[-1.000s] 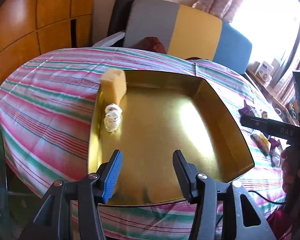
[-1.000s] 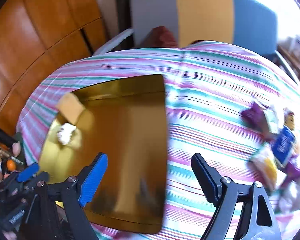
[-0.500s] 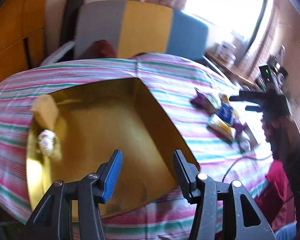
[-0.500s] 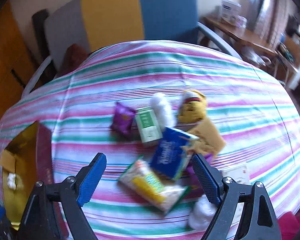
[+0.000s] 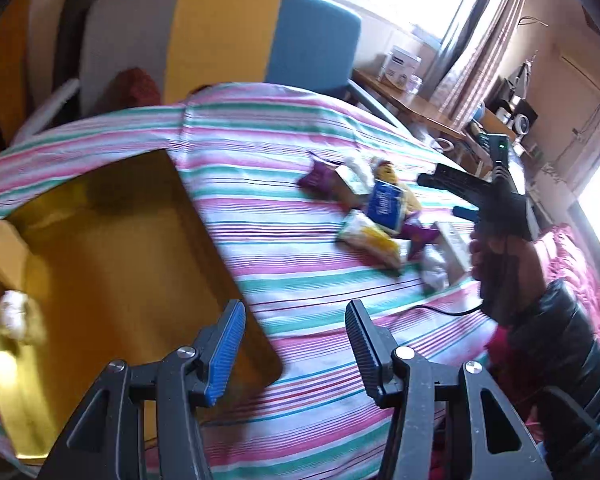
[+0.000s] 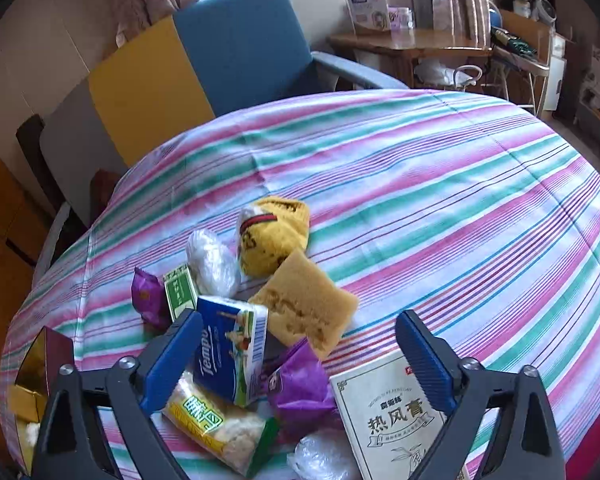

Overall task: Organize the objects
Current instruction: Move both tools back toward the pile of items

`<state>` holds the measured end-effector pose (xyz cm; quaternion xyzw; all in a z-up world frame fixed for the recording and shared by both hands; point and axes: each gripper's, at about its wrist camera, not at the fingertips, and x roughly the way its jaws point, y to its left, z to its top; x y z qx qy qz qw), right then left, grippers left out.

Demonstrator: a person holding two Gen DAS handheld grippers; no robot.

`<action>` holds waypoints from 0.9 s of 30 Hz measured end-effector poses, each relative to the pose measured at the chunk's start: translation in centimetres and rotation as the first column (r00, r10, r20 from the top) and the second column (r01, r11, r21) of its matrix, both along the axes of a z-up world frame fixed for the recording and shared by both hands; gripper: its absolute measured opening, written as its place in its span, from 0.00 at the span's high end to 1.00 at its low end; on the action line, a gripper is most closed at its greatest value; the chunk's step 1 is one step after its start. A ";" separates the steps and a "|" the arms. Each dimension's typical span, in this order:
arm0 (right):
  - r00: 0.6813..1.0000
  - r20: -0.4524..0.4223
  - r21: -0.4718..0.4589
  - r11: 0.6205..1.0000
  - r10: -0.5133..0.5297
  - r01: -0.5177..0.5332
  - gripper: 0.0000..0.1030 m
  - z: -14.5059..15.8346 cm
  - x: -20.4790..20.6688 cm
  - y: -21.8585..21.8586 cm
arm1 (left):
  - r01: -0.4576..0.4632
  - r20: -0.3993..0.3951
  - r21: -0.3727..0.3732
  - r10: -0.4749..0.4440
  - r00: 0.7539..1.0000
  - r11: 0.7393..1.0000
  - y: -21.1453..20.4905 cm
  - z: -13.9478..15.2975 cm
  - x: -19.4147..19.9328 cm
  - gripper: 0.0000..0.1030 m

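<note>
A gold box lies open on the striped cloth, with a yellow sponge and a white wad at its left wall. My left gripper hovers open over the box's near right corner, nothing between its fingers. A pile lies further right: blue Tempo tissue pack, yellow snack packet, purple wrapper, yellow sponge, yellow plush toy, white printed box. My right gripper hangs over the pile, its jaws opening wide, the pads touching nothing.
A chair with grey, yellow and blue panels stands behind the table. A wooden side table with boxes is at the back right. A small green box, a second purple wrapper and clear plastic wads lie in the pile.
Both grippers swung right, from over the gold box toward the pile. The right gripper now hangs over the pile with its jaws wider. The left gripper's gap is unchanged.
</note>
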<state>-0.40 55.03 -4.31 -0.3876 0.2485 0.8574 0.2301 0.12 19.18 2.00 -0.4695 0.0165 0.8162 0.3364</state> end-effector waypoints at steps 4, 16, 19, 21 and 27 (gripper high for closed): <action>1.000 0.023 -0.024 1.000 -0.018 0.018 0.01 -0.5 0.1 0.2 | 0.058 0.045 0.017 -0.059 0.997 0.998 4.1 -0.4 -0.6 0.50; 0.993 -0.029 -0.141 0.984 -0.116 0.111 0.00 -0.4 1.7 2.8 | 0.031 0.319 -0.007 -0.027 0.947 0.999 14.5 -7.2 -5.5 0.53; 0.991 -0.029 -0.165 0.979 -0.129 0.123 0.00 -0.6 1.9 3.1 | -0.002 0.333 -0.014 0.006 0.943 1.000 16.0 -8.0 -6.2 0.51; 0.990 -0.030 -0.182 0.975 -0.136 0.129 0.00 -0.8 2.1 3.3 | -0.027 0.341 -0.028 0.035 0.939 0.999 16.9 -8.5 -6.8 0.50; 0.990 -0.022 -0.198 0.972 -0.136 0.129 0.00 -1.0 2.0 3.4 | -0.084 0.324 -0.072 0.103 0.940 0.994 18.7 -9.6 -7.8 0.47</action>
